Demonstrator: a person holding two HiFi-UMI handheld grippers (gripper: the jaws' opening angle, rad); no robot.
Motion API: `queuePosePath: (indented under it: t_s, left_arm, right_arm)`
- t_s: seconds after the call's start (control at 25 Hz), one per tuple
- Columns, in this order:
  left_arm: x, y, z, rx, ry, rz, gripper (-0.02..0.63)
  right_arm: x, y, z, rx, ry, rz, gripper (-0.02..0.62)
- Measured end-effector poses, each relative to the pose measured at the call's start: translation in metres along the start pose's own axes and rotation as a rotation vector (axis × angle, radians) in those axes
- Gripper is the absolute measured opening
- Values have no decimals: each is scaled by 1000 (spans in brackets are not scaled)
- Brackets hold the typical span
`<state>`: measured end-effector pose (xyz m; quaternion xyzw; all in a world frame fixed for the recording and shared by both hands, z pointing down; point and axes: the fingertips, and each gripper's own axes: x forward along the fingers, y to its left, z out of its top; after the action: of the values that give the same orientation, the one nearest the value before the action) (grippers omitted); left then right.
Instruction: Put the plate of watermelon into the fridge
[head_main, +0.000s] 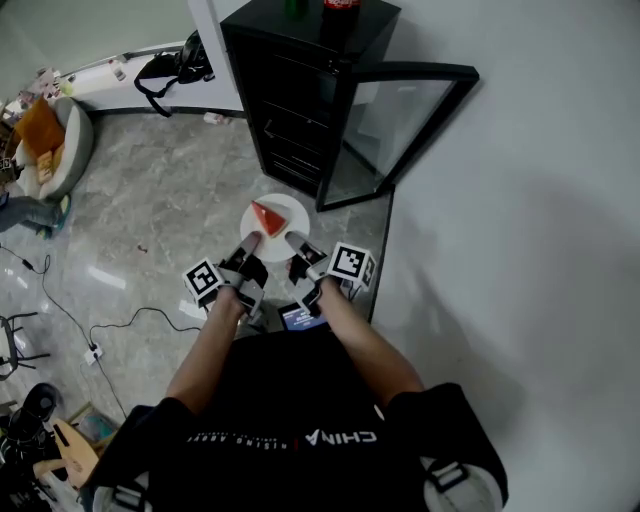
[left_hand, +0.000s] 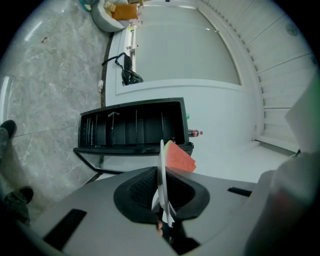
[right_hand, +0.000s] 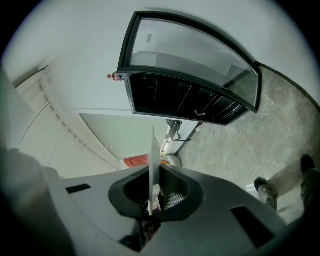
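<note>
The round white plate (head_main: 296, 214) with its red wedge of watermelon (head_main: 265, 216) is level and close in front of the open black fridge (head_main: 290, 90), above the grey marble floor (head_main: 150, 200). I hold it from the near side: my left gripper (head_main: 247, 243) pinches the rim on the side away from the fridge's glass door (head_main: 400, 115), and my right gripper (head_main: 297, 241) pinches it on the door's side. Only the head view shows the plate's round face. Each gripper view shows it edge-on, a thin white line clamped between the dark pads. The left gripper view looks past the plate (left_hand: 162, 172) and the wedge (left_hand: 178, 157) into the fridge's (left_hand: 132, 125) dark shelves. The right gripper view shows only a sliver of red (right_hand: 134, 161) beside the plate (right_hand: 152, 160), with the door (right_hand: 195, 55) swung wide.
</note>
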<state>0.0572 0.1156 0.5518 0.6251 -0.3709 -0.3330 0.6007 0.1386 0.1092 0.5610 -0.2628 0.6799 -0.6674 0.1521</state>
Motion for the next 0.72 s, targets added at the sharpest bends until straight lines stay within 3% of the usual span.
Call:
queuePosePath:
  t_s: [0.44, 0.72]
  left_arm:
    - [14, -9, 106, 20, 153, -61, 32]
    - [-1, -7, 156, 27, 227, -75, 32]
  right_arm:
    - [96, 26, -2, -7, -152, 5, 31]
    - [141, 35, -26, -7, -221, -10, 31]
